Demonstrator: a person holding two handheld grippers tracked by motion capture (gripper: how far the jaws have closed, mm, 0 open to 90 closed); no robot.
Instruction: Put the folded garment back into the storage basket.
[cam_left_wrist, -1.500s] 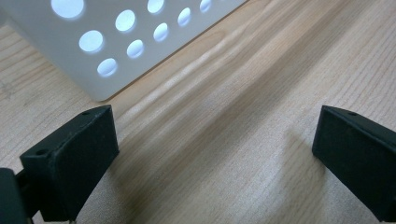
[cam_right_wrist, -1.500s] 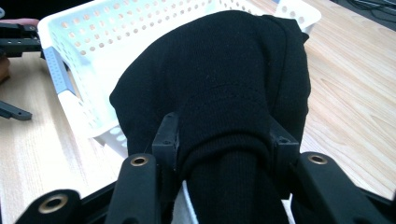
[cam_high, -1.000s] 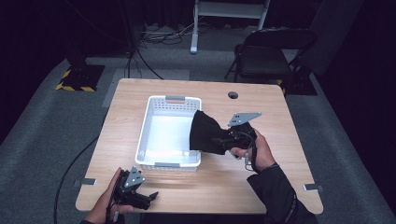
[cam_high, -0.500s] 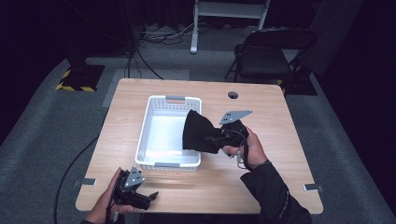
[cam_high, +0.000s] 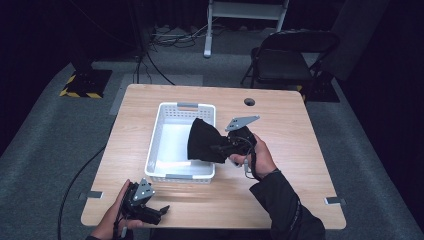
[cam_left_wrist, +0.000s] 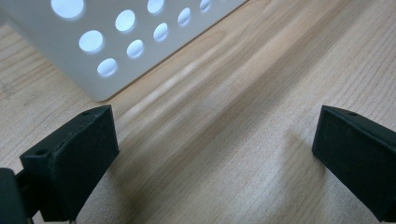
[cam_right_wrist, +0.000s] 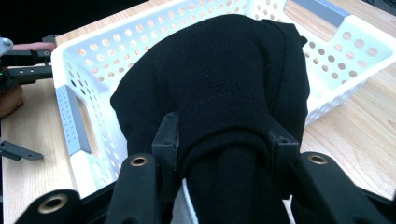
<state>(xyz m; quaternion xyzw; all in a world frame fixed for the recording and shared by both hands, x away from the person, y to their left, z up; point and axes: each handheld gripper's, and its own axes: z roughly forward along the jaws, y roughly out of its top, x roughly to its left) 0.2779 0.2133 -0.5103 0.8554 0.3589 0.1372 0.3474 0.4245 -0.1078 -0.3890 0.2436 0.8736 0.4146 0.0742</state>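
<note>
**Black cloth hangs over the basket's right rim**

Black cloth (cam_right_wrist: 219, 88) sits clamped in our right claw (cam_high: 226, 148), bunched, trailing left over the white basket (cam_high: 159, 145). Our left claw (cam_high: 159, 214) rests apart, empty, on the near counter (cam_high: 295, 130).

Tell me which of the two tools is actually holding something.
The right tool, above the white basket: its jaws are clamped on a black knit cloth. The left tool sits open over bare table near the basket's corner.
</note>
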